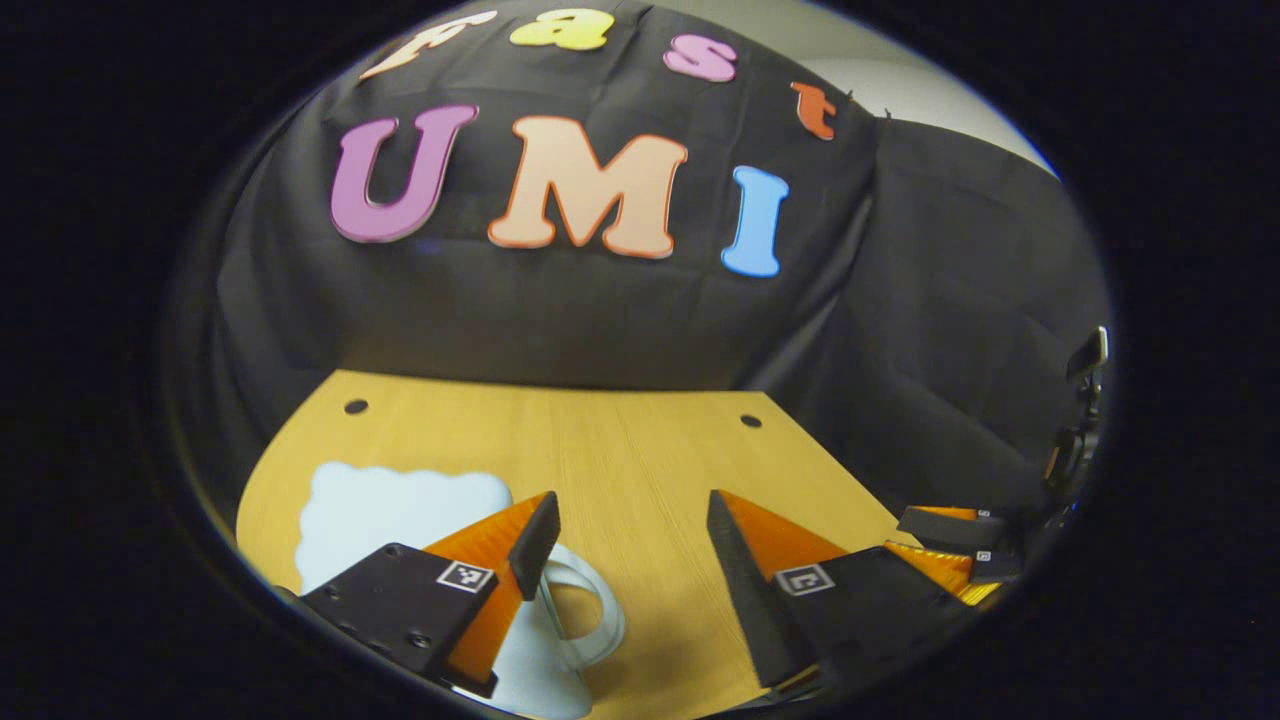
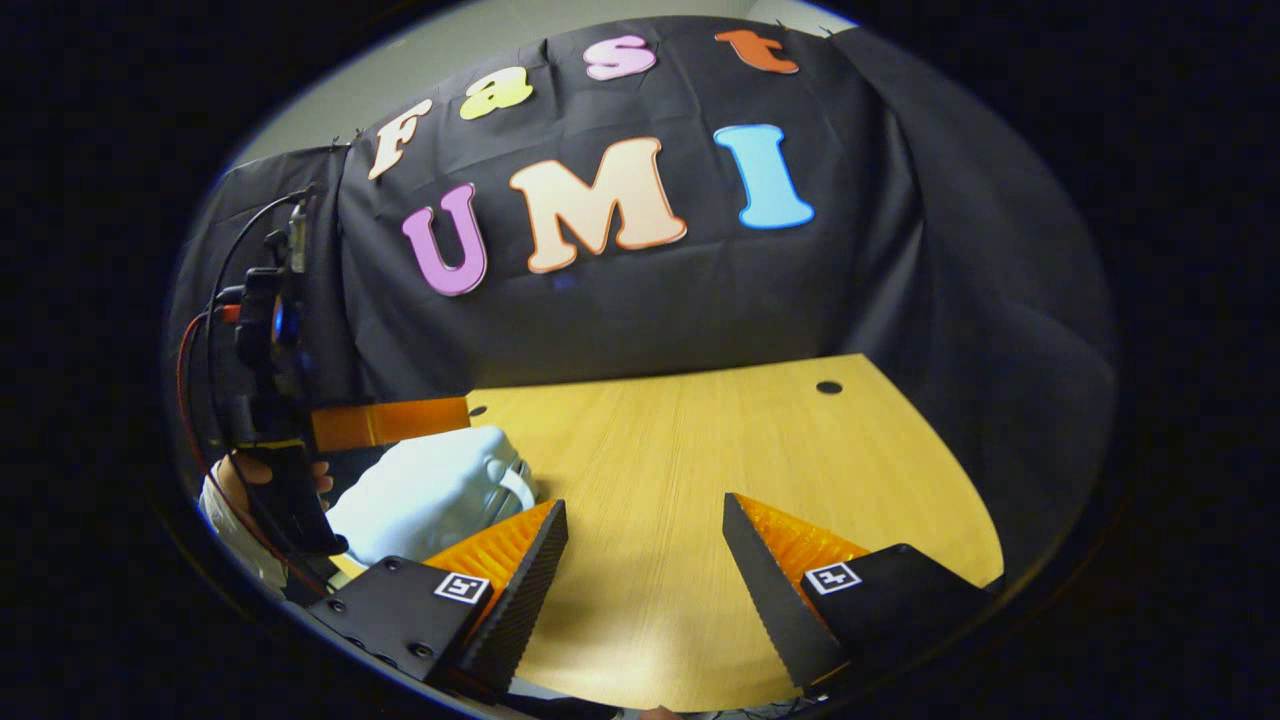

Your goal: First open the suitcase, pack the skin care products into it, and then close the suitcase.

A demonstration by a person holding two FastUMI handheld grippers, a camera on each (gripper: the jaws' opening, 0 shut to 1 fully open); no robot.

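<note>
Both grippers above a wooden counter, jaws spread and holding nothing.

The left gripper hangs over the pale blue suitcase, which lies at the near left of the counter with its white handle beside one finger. The right gripper hovers over bare wood, the suitcase to its left. No brand or label can be read on the suitcase. Open counter runs right and far to the curved edge, with two small holes near the far edge.
</note>
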